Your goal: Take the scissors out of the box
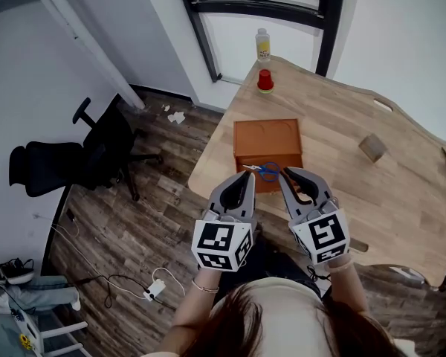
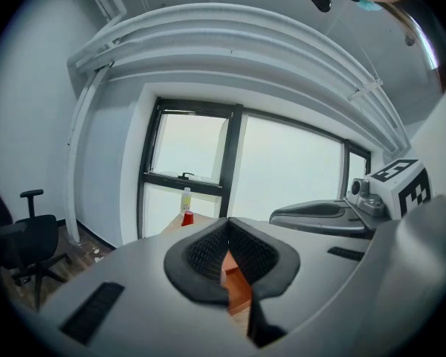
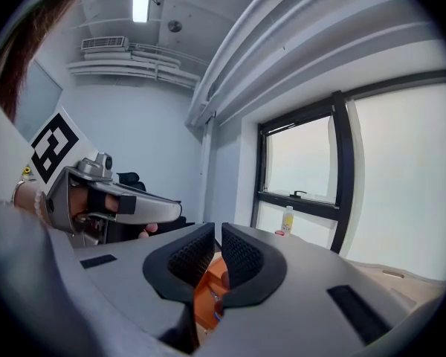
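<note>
An orange-brown box (image 1: 267, 136) stands near the front left edge of the wooden table (image 1: 357, 199). Blue-handled scissors (image 1: 267, 171) lie at the box's near edge. Both grippers hover side by side just in front of the box and point at it. My left gripper (image 1: 241, 177) is to the left of the scissors, with its pads (image 2: 208, 255) closed together at the tips and nothing held. My right gripper (image 1: 297, 175) is to their right, its pads (image 3: 189, 259) a narrow slit apart and empty. Through that slit I see the box (image 3: 207, 303) and a bit of blue.
A red cup (image 1: 264, 80) and a small clear bottle (image 1: 262, 44) stand at the table's far corner by the window. A small tan block (image 1: 372, 147) sits to the right. A black office chair (image 1: 97, 155) and cables are on the floor at the left.
</note>
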Motion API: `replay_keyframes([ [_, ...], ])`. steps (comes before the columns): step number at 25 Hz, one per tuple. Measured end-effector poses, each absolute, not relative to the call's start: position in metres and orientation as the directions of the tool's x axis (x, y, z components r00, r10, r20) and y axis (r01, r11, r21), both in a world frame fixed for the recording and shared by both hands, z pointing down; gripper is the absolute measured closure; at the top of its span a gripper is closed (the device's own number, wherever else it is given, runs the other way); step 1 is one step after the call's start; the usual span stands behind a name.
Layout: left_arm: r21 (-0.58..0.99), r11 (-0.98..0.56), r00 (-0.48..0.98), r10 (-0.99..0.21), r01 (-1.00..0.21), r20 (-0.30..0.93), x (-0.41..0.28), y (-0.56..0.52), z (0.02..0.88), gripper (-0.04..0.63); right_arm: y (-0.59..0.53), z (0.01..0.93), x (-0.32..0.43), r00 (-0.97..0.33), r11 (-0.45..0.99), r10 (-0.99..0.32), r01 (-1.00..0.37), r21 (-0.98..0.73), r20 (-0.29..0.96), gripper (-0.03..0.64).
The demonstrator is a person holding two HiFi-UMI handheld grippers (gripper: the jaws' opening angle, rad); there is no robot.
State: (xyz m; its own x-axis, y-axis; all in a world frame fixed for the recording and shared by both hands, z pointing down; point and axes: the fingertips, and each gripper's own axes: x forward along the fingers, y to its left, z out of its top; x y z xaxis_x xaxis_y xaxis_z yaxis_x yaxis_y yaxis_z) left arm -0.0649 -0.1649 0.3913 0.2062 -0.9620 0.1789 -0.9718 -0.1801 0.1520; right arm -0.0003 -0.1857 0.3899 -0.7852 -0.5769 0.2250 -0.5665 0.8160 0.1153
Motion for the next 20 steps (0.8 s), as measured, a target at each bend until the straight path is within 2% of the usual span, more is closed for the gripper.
replay_keyframes([
  [20,0.153,-0.24,0.268,-0.942,-0.959,0.201,-0.091,-0.21,0.41,0.577,-0.225,0.461,-0.034,-0.765,0.877,-0.475,-0.453,0.162,0.435,0.548],
])
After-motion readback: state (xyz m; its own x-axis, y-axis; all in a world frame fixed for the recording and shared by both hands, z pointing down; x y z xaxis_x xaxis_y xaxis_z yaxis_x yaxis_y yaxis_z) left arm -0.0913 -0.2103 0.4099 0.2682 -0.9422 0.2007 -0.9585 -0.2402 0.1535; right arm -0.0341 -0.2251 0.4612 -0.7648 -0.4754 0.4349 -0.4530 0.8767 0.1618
